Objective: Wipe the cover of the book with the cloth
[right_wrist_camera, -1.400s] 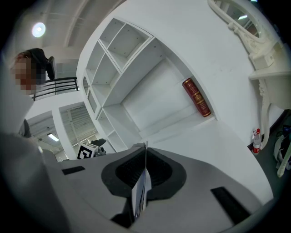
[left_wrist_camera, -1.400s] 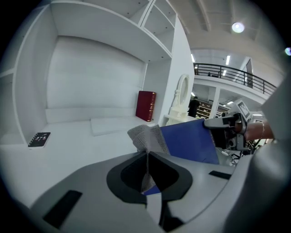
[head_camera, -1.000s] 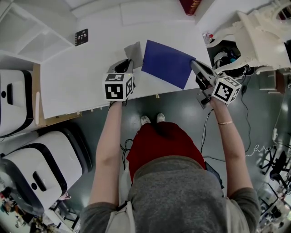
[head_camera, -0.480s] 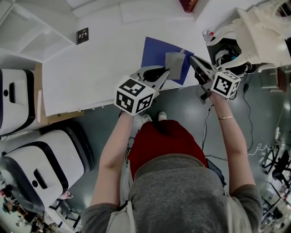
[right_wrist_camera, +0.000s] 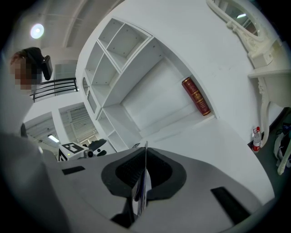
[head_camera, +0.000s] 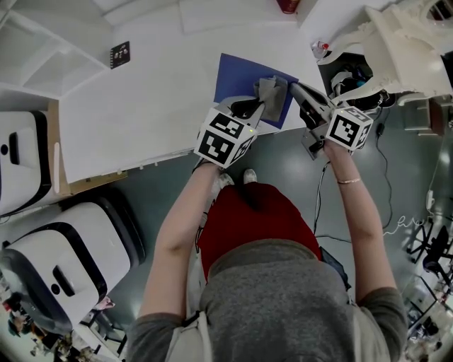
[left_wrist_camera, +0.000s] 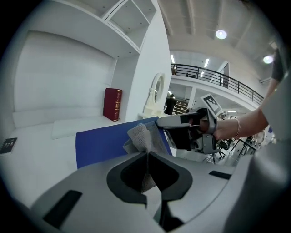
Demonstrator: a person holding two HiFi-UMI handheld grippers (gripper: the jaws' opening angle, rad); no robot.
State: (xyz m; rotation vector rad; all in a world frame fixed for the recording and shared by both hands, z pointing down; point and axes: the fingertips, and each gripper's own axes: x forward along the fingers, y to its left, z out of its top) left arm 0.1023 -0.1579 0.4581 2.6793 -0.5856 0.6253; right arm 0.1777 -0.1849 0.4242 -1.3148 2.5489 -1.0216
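Observation:
A thin blue book [head_camera: 239,79] lies at the white table's near edge. My right gripper [head_camera: 296,88] is shut on the book's right corner; in the right gripper view the blue cover [right_wrist_camera: 141,189] shows edge-on between the closed jaws. My left gripper [head_camera: 263,104] is shut on a grey cloth [head_camera: 272,90], which rests bunched on the right part of the cover, close to the right gripper's tips. In the left gripper view the cloth [left_wrist_camera: 144,137] sticks out of the jaws over the blue book [left_wrist_camera: 102,144], with the right gripper [left_wrist_camera: 188,129] just beyond it.
The white table [head_camera: 141,99] carries a small black marker card [head_camera: 119,53] at the far left and a red book [head_camera: 287,6] standing at the back. White ornate furniture [head_camera: 403,49] and cables stand to the right. White cases [head_camera: 21,159] sit on the floor at left.
The left gripper carried the cloth from the book's left edge rightward across the cover to its right part, turning as it went. The right gripper stayed still on the corner.

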